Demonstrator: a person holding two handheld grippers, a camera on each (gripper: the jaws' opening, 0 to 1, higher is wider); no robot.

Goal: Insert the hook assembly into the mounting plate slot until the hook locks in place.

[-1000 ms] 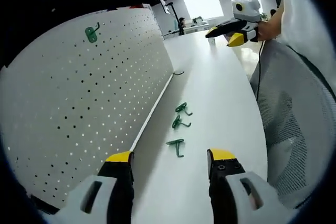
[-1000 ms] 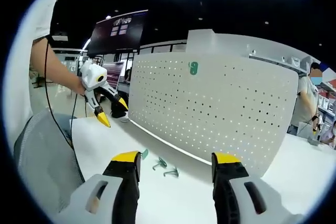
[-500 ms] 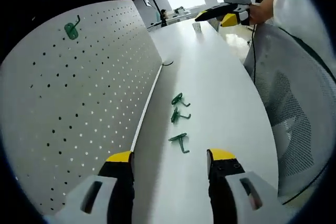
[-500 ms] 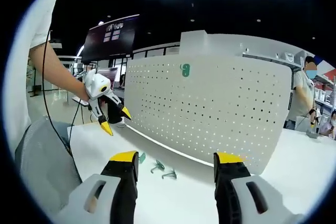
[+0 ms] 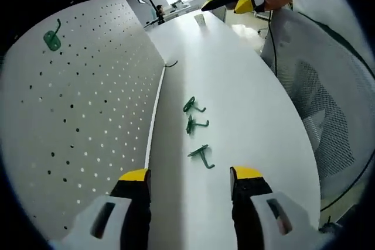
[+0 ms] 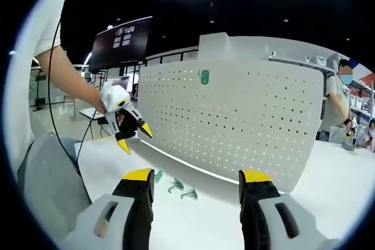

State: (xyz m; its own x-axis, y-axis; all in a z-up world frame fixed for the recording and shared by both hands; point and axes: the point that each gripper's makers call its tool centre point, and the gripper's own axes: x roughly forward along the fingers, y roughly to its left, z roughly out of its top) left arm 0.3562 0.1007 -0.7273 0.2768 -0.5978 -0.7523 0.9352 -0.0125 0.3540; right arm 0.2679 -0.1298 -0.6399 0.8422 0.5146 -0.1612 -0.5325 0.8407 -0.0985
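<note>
In the left gripper view, three small green plastic hooks (image 5: pixel 197 126) are seen in a row on the smooth white counter (image 5: pixel 246 103), near the upright white perforated metal pegboard (image 5: pixel 82 115); the left tongs (image 5: pixel 190 175) are spread wide, empty. A fourth green hook (image 5: pixel 51 37) is mounted high.

In the right gripper view, the hooks (image 6: pixel 176 184) look blurred, their pointing unclear; the right tongs (image 6: pixel 196 177) are likewise wide apart and empty.
</note>
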